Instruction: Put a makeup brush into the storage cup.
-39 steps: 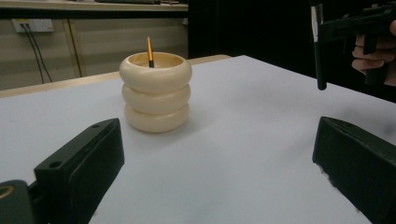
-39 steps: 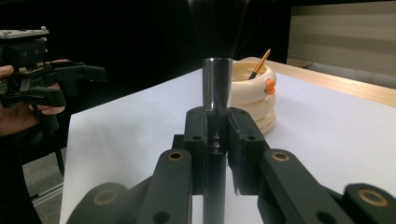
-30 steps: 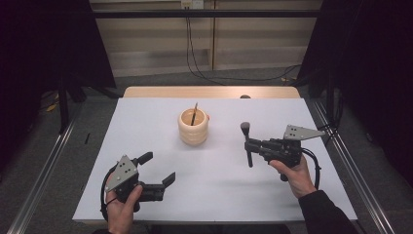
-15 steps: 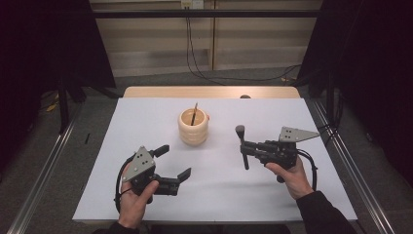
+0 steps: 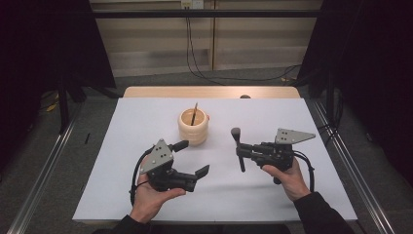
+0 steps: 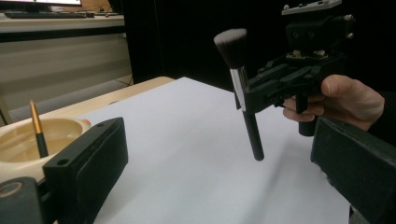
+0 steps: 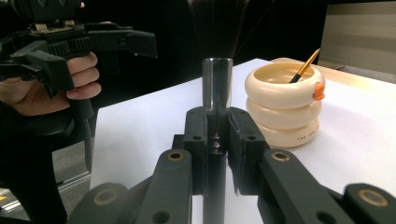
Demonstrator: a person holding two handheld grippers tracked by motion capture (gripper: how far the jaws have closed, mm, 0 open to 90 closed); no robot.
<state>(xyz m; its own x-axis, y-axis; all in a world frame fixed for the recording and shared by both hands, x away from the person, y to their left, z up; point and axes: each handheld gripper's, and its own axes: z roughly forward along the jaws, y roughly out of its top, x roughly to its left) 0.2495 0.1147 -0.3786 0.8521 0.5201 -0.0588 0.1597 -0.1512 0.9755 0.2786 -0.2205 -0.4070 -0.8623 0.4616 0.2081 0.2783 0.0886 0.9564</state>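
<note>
My right gripper (image 5: 242,151) is shut on a black makeup brush (image 5: 238,147), held upright above the white table with its bristles up. The brush (image 6: 243,93) hangs clear of the table in the left gripper view, and its silver ferrule (image 7: 217,84) rises between the jaws in the right gripper view. My left gripper (image 5: 192,158) is open and holds nothing, left of the brush and in front of the cream ringed cup (image 5: 193,126). A thin gold-tipped brush (image 5: 194,114) stands in that cup (image 7: 285,105).
The white table top (image 5: 146,122) ends at a wooden strip (image 5: 209,91) at the back. Metal rails (image 5: 350,161) run along both sides. Cables (image 5: 195,53) hang at the far wall.
My left gripper has moved right and forward and risen a little, closer to the cup and the brush. The right gripper with the brush has shifted slightly left.
</note>
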